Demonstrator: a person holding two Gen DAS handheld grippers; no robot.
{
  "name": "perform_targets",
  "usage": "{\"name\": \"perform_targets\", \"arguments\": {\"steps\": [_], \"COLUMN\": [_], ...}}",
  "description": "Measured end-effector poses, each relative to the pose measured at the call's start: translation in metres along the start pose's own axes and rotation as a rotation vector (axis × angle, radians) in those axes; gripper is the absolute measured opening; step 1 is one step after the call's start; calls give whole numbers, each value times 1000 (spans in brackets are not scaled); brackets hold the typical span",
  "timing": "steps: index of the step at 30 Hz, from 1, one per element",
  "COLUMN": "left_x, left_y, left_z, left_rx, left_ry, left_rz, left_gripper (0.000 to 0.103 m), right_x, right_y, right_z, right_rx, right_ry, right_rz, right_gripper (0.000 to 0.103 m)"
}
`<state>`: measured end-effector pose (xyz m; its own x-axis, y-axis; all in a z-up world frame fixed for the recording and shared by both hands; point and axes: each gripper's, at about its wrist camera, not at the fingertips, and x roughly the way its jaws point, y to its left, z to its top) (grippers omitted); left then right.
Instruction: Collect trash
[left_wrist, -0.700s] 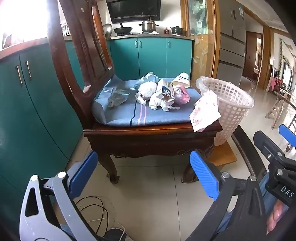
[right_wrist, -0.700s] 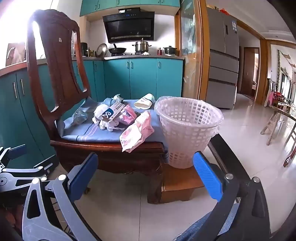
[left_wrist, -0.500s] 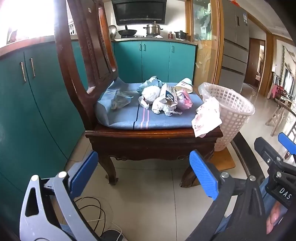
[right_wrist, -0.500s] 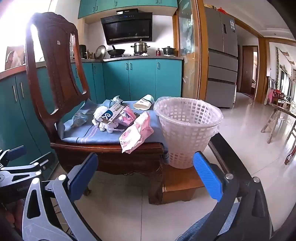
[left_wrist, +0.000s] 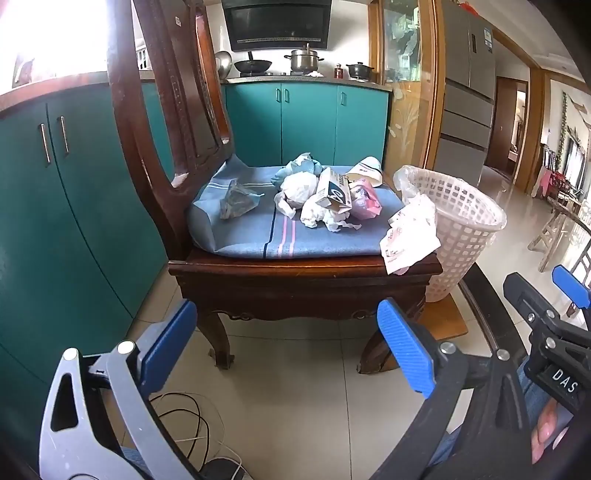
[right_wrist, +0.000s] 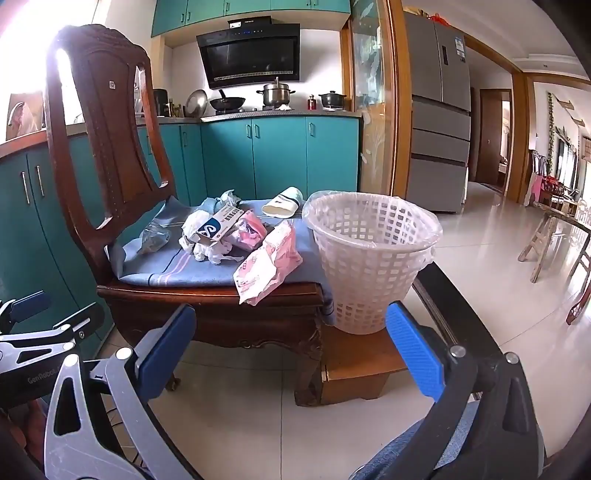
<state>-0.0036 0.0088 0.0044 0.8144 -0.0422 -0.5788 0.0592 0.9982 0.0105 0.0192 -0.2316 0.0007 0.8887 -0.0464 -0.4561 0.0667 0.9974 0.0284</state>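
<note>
Trash lies on the blue cushion (left_wrist: 251, 236) of a dark wooden chair: a crumpled clear bag (left_wrist: 236, 201), white paper wads (left_wrist: 299, 186), a small box (left_wrist: 334, 190), a pink packet (left_wrist: 365, 201), a paper cup (left_wrist: 365, 170) and a pink-white wrapper (left_wrist: 410, 232) hanging over the seat edge. A white lattice basket (left_wrist: 458, 229) with a liner stands right of the chair. My left gripper (left_wrist: 288, 347) is open and empty, low before the chair. My right gripper (right_wrist: 291, 347) is open and empty, before the chair and basket (right_wrist: 373, 258). The wrapper (right_wrist: 269, 262) and box (right_wrist: 218, 227) also show in the right wrist view.
Teal cabinets (left_wrist: 55, 221) run along the left and back. The basket stands on a low wooden stool (right_wrist: 358, 362). Cables (left_wrist: 192, 424) lie on the tiled floor near me. A fridge (right_wrist: 439, 122) and wooden furniture (right_wrist: 554, 236) are at right.
Both grippers have moved a little closer to the chair and slightly up. Both stay open and empty. The trash has not moved.
</note>
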Motion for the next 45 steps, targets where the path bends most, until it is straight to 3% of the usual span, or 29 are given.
{"name": "perform_targets", "arguments": {"steps": [45], "left_x": [-1], "left_y": [1], "left_z": [-3], "left_rx": [0], "left_ry": [15], "left_rz": [-18], "left_gripper": [98], "right_x": [-1], "right_y": [-1], "right_z": [1], "right_rx": [11], "right_ry": [-3], "right_rz": [-3], "right_gripper": [100]}}
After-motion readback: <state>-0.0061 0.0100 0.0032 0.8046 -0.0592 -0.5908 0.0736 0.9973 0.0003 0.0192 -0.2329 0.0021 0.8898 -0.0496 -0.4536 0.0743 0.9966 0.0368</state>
